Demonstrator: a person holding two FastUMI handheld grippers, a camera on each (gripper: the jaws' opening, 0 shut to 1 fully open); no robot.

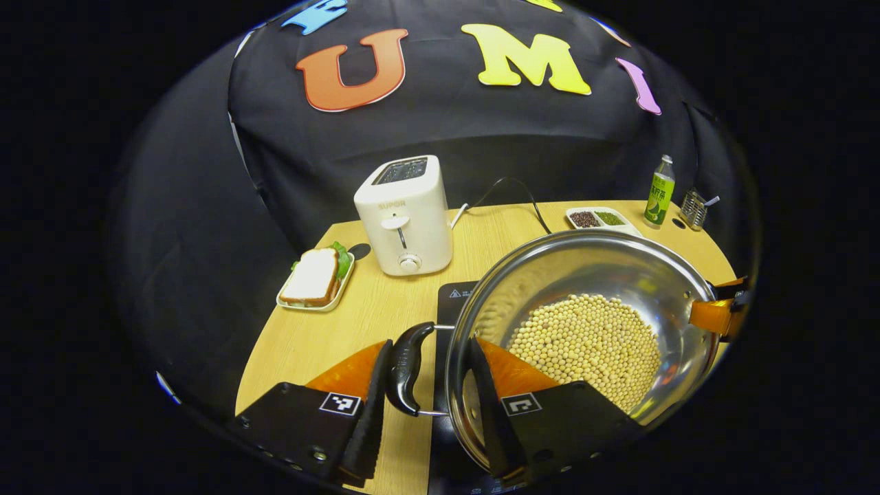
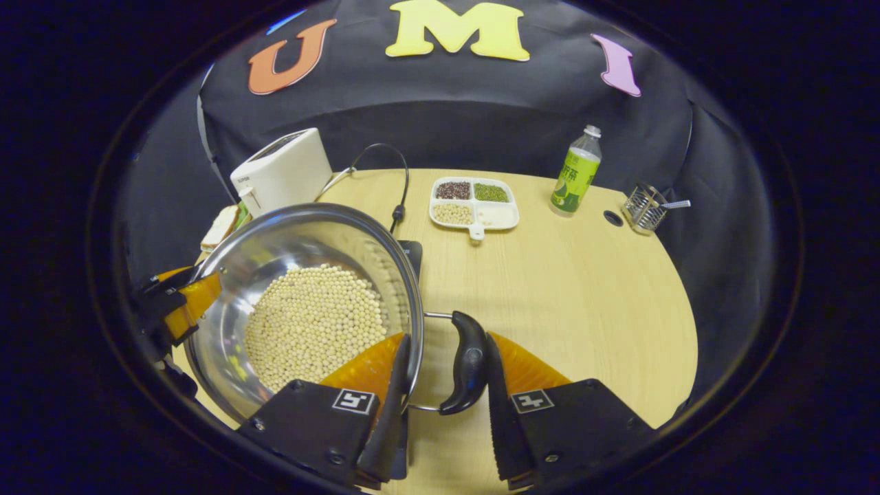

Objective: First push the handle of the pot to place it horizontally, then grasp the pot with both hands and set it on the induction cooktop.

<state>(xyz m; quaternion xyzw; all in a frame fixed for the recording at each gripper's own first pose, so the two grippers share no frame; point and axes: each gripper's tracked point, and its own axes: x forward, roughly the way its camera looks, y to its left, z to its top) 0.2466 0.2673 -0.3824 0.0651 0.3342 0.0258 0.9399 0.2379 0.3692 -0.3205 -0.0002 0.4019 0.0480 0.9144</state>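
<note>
A steel pot [image 1: 570, 268] holding soybeans [image 1: 584, 340] is over the black induction cooktop [image 1: 455, 297]; I cannot tell whether it rests on it. My left gripper [image 1: 430, 344] is shut across the pot's left side, one finger outside the black handle [image 1: 407, 375] and the other inside the wall. My right gripper [image 2: 447, 337] holds the opposite side of the pot [image 2: 302, 237] the same way, shut over its black handle [image 2: 471, 361] and the rim. Each view also shows the other gripper at the pot's far rim, the right gripper [image 1: 718, 313] and the left gripper [image 2: 182, 302].
A white toaster [image 1: 405, 216] stands behind the cooktop [image 2: 412, 251], with a sandwich on a tray [image 1: 315, 278] to its left. Further back right are a divided dish of beans [image 2: 474, 203], a green bottle [image 2: 576, 172] and a wire holder [image 2: 643, 206]. Bare tabletop [image 2: 564, 289] stretches right of the pot.
</note>
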